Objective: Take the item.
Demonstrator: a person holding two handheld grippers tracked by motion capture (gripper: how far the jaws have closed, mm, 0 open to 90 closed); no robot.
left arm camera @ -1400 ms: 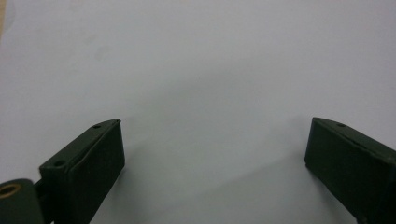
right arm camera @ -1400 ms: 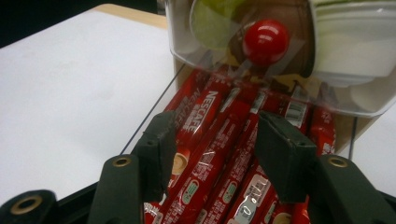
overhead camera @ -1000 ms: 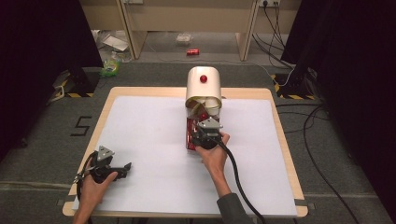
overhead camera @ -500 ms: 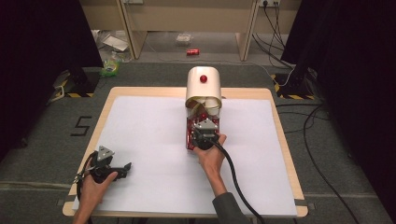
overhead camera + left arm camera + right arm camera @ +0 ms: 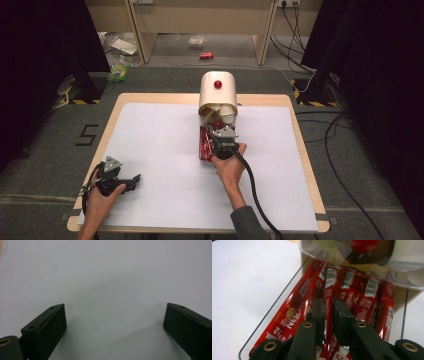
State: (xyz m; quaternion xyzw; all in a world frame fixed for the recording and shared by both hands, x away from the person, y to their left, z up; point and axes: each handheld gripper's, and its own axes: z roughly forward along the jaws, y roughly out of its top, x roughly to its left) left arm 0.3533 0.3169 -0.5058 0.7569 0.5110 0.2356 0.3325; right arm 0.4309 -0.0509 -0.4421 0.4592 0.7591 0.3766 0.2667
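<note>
Now the worktop (image 5: 150, 130), covered in white, carries a cream dispenser (image 5: 218, 92) at its far middle, with a clear tray (image 5: 274, 315) running out from it toward the near side. That tray is packed with red coffee stick packets lying side by side. The right gripper (image 5: 223, 141) reaches into the tray, and its jaws have just been closing: a second ago they stood apart, now they pinch one coffee stick (image 5: 327, 302) between them. I judge that the pick is made and the stick is ready to be drawn out. This stick lies among the middle ones, pointing toward the dispenser, its neighbours touching it on both sides. The left gripper (image 5: 117, 179) rests at the near left, jaws wide apart over bare white cover, well apart from the tray.
</note>
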